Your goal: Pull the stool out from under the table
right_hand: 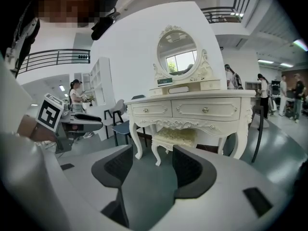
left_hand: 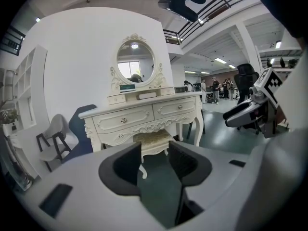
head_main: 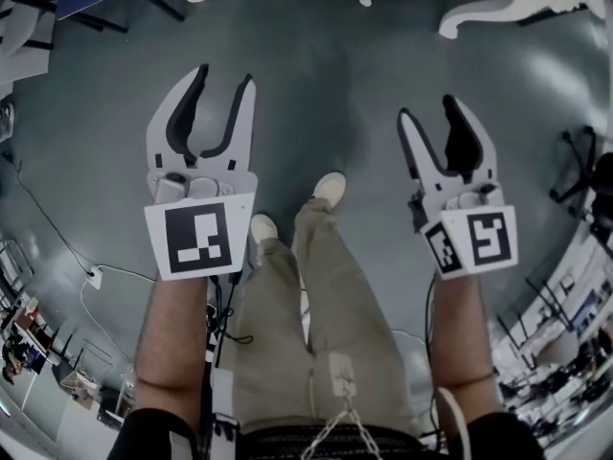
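Approach step: left gripper [head_main: 226, 75], right gripper [head_main: 427, 108] part-open, empty. Stool [right_hand: 175, 135] under dressing table [right_hand: 202, 110] at 12 o'clock; next, grip its seat.

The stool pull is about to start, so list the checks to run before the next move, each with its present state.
1. Left claw open, nothing between its jaws: ok.
2. Right claw open, nothing between its jaws: ok.
3. Stool in sight, tucked under the table: ok.
4. Floor in front of the stool bare: ok.
5. A claw touching the stool: not ok; both are held short of it.
6. Room behind the person for the pull: cannot tell.
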Action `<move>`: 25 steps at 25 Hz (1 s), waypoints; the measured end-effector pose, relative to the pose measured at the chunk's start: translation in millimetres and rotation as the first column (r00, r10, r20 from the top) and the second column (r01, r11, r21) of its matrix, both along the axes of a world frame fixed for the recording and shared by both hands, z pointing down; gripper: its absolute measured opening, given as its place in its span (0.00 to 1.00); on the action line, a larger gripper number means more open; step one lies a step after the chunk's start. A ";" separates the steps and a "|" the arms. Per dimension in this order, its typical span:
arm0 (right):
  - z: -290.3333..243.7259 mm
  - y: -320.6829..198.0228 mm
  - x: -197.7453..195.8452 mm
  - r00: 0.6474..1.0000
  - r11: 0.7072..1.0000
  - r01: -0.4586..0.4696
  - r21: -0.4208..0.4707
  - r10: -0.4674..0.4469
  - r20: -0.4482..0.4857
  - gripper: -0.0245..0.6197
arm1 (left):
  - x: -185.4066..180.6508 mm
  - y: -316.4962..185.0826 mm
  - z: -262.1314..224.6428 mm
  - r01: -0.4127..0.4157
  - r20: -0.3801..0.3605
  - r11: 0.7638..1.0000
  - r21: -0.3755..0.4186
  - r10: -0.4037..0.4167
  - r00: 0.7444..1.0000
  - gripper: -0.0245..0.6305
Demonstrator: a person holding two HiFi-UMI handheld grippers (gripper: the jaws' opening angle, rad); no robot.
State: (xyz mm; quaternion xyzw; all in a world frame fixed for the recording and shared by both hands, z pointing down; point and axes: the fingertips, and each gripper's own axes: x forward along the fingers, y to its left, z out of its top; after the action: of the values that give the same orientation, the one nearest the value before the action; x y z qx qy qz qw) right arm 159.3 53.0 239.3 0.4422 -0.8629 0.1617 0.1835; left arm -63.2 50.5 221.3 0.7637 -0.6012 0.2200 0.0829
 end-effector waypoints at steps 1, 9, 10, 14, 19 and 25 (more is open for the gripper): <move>-0.1 -3.4 0.1 1.000 1.000 0.011 0.001 -0.011 -0.003 0.40 | -0.3 -2.5 0.0 0.012 -0.003 1.000 0.001 -0.012 1.000 0.31; -2.0 -28.0 3.3 0.997 0.997 0.076 0.018 -0.075 -0.032 0.40 | 1.8 -20.0 3.0 0.072 -0.015 0.997 0.006 -0.072 0.997 0.31; -0.9 -31.6 4.1 0.997 0.997 0.070 0.017 -0.069 -0.029 0.40 | 1.6 -21.1 4.7 0.074 -0.014 0.997 0.002 -0.074 0.997 0.31; 8.5 -44.3 2.9 0.999 0.999 0.043 0.004 -0.043 -0.021 0.40 | -3.1 -30.6 13.9 0.066 -0.008 0.998 -0.014 -0.066 0.998 0.31; 10.2 -48.2 -14.2 0.998 0.998 0.057 -0.003 -0.058 -0.041 0.40 | -7.3 -46.5 23.7 0.044 -0.025 0.999 -0.028 -0.045 0.999 0.31; 3.8 -73.1 -40.6 0.998 0.998 0.064 -0.005 -0.064 -0.019 0.40 | -6.3 -91.8 19.1 -0.009 -0.013 1.000 -0.022 0.009 1.000 0.31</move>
State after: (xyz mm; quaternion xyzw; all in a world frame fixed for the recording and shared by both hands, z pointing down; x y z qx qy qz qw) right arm 118.7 -20.1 243.1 0.4154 -0.8745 0.1536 0.1977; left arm -69.5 -41.3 240.4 0.7669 -0.5948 0.2218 0.0942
